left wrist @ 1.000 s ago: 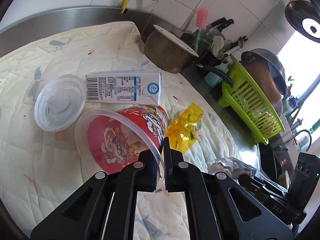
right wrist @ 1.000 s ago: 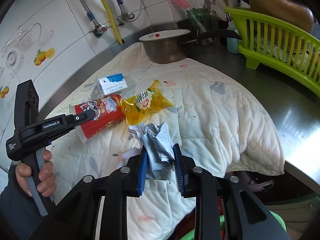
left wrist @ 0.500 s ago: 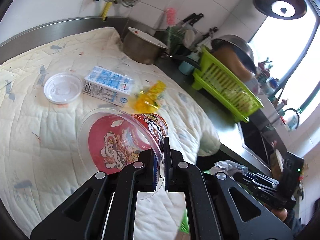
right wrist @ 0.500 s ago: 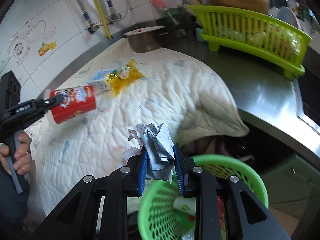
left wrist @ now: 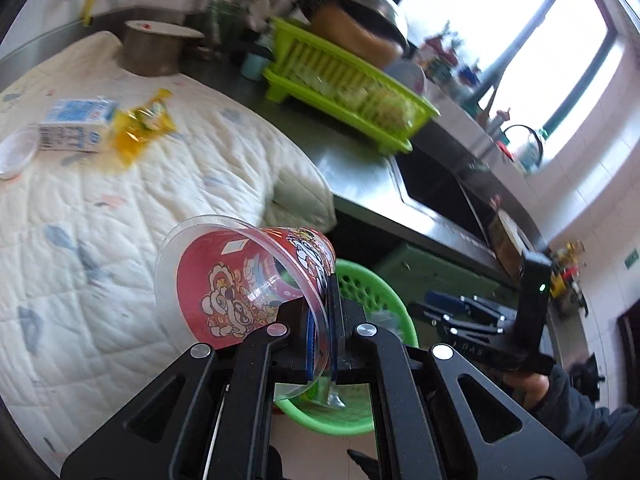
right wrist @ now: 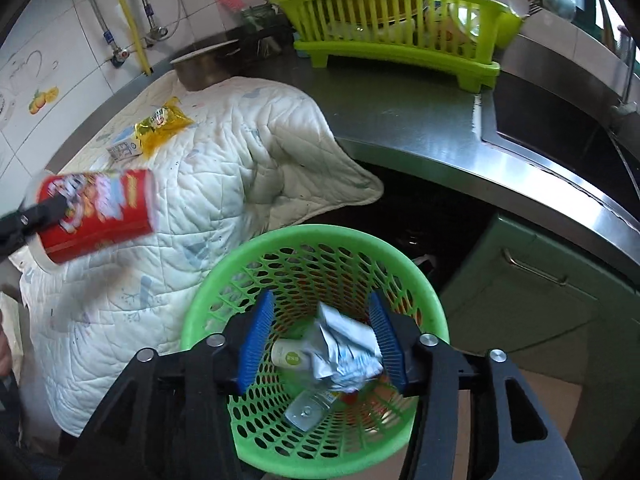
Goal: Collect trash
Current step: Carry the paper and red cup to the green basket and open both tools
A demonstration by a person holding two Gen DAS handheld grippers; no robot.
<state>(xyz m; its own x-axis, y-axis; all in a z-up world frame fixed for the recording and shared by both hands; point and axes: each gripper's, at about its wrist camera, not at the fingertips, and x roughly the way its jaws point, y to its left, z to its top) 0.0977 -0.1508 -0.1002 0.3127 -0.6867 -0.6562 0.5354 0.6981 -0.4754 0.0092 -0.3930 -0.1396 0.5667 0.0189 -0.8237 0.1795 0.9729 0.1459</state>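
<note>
My left gripper (left wrist: 321, 336) is shut on the rim of a red printed noodle cup (left wrist: 240, 280) and holds it in the air beside the green mesh trash basket (left wrist: 372, 292). The cup also shows in the right wrist view (right wrist: 96, 212). My right gripper (right wrist: 320, 336) is open above the basket (right wrist: 416, 276). A crumpled paper wad (right wrist: 344, 352) sits between its blue pads (right wrist: 256, 336), touching the right one, over other trash. A milk carton (left wrist: 76, 128), a yellow wrapper (left wrist: 140, 124) and a clear lid (left wrist: 14, 152) lie on the quilted cloth (left wrist: 160, 184).
A steel pot (left wrist: 154, 50) stands at the back of the counter. A lime dish rack (right wrist: 400, 36) sits on the steel counter (right wrist: 420, 120) beside a sink (right wrist: 560, 136). Green cabinet doors (right wrist: 532, 300) stand behind the basket.
My right gripper has opened over the basket and the paper wad has come loose between the pads. My left gripper has carried the cup off the cloth towards the basket.
</note>
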